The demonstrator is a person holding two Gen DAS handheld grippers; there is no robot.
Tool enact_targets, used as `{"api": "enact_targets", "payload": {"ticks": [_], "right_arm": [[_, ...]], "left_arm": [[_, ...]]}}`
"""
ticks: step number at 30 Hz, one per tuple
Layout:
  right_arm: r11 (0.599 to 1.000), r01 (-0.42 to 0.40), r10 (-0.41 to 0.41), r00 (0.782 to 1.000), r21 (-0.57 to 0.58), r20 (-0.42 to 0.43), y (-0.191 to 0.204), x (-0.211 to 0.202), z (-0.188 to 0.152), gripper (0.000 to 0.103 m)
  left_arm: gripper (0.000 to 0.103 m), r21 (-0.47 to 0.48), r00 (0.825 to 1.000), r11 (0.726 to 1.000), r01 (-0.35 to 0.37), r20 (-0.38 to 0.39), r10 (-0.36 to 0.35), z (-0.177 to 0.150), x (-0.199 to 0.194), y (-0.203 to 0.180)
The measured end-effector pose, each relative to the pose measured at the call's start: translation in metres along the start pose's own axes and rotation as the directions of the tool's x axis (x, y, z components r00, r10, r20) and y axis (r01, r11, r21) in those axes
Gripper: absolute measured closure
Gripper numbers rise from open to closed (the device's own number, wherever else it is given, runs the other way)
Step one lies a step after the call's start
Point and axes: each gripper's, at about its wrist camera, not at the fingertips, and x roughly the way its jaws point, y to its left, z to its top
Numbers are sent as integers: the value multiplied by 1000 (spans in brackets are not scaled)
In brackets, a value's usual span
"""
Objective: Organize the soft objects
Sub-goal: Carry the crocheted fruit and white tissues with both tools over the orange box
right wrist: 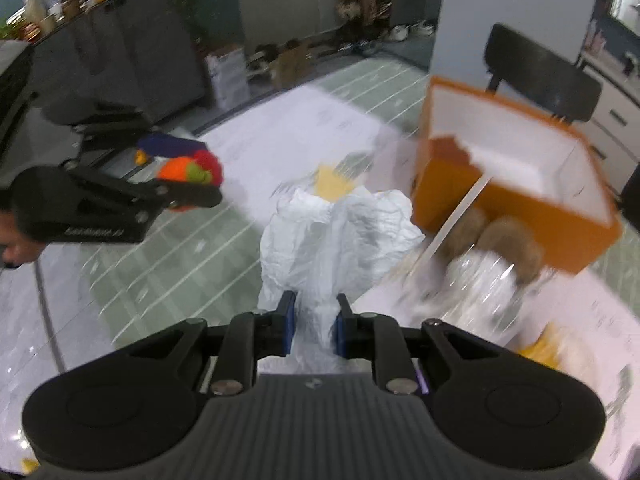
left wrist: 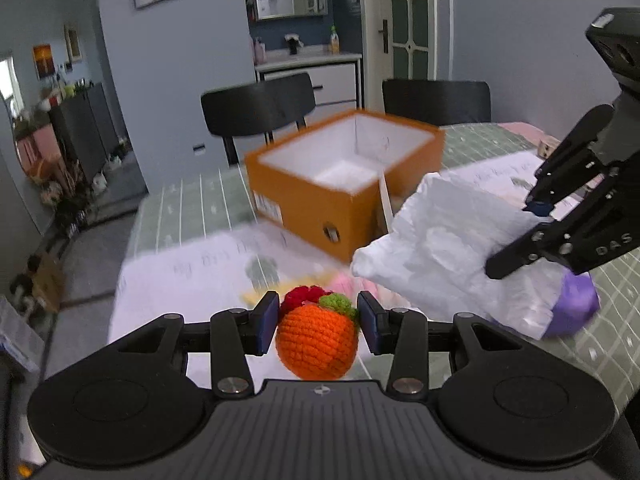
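**Inspector A:** Start at the left. What does the left gripper [left wrist: 319, 322] carry?

**Inspector B:** 1 crocheted orange ball [left wrist: 317, 342] with a green tuft and a red knitted piece at its top. Both blue pads are closed against its sides, and it sits clear of the bench [left wrist: 192, 208]. In the right wrist view the same gripper [right wrist: 188, 184] appears to the left of the orange box [right wrist: 520, 208], with the ball [right wrist: 180, 170] showing between its fingers.

**Inspector A:** The orange box itself?

**Inspector B:** Open-topped, white inside, standing on the green striped cloth of the bench toward its far side [left wrist: 344, 184]. The part of the interior that is visible is bare. 1 round hole shows in its near wall. A white flap leans at its near corner.

**Inspector A:** And to the right of the box?

**Inspector B:** The right gripper [right wrist: 316, 326] is clamped narrowly on a crumpled white bag [right wrist: 336, 232], which bunches up ahead of the pads, near the front of the box. From the left wrist view the bag [left wrist: 448, 252] hangs from that gripper [left wrist: 520, 236], with a purple object [left wrist: 576, 308] at its lower end.

**Inspector A:** Anything else near the box?

**Inspector B:** 2 brown furry items [right wrist: 508, 244] against its near side, beside clear wrapping; motion blur prevents identification. 2 black chairs [left wrist: 260, 106] stand behind the box.
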Motion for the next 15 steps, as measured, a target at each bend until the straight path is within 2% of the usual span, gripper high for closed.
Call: {"api": "enact_targets", "payload": {"ticks": [9,15], "right_arm": [[990,125,-128,991,65,46,-71,-22,68,84],[980,174,-180,982,98,54,-124,-27,102,84]], "left_arm": [[55,54,999,998,30,40,-32,103,43,-2],[55,63,998,996,59,29,-61,143,95,-15]]}}
